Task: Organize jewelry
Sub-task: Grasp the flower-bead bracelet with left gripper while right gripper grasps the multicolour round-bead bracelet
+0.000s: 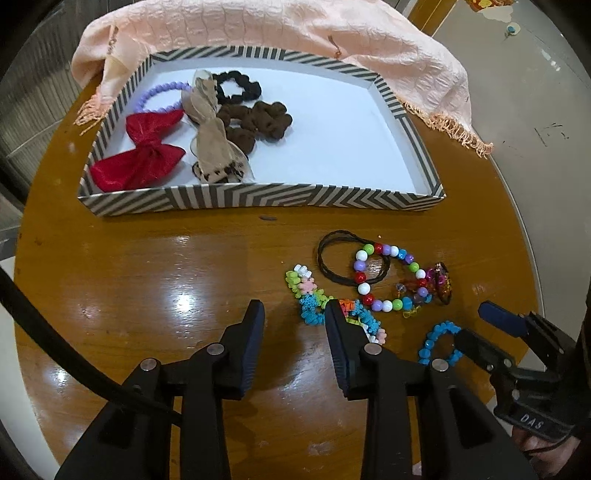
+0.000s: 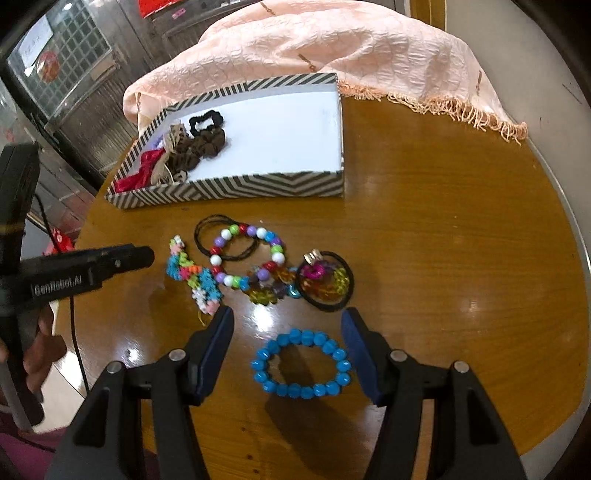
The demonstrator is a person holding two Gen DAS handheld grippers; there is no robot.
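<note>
A round wooden desk [image 2: 424, 229] with a glossy, reflective brown top carries a shallow rectangular box [image 1: 258, 197] of card, its walls printed in black-and-white chevron stripes and its floor plain white. A crinkled peach cloth [image 1: 295, 33] with a fringed edge lies bunched behind the box.

In the left half of the box lie soft hair pieces: a shiny red satin bow [image 1: 142, 157], a beige fabric bow [image 1: 212, 140] with dark spots at its near end, a ruffled brown scrunchie [image 1: 258, 123], a black scrunchie [image 1: 236, 86] and a ring of smooth lilac beads [image 1: 159, 98].

The rest of the jewelry lies loose on the desk in front of the box. A bracelet of round glossy beads [image 2: 249, 254] in white, red, purple, green and blue overlaps a thin black elastic loop [image 2: 221, 236]. Beside it to the left lies a strand of small flower-shaped plastic beads [image 2: 195, 277] in many colours. To the right, a black hair tie [image 2: 327, 280] rings a cluster of translucent faceted beads.

The left gripper [image 1: 293, 314], black with ribbed blue pads, hangs open above bare wood, its right finger [image 1: 338, 332] just at the flower strand; nothing is between its jaws.

The right gripper [image 2: 286, 328] is also open, its jaws standing wide to either side of a bracelet of faceted turquoise beads [image 2: 301, 363], which lies flat on the desk, not touched by the pads.
</note>
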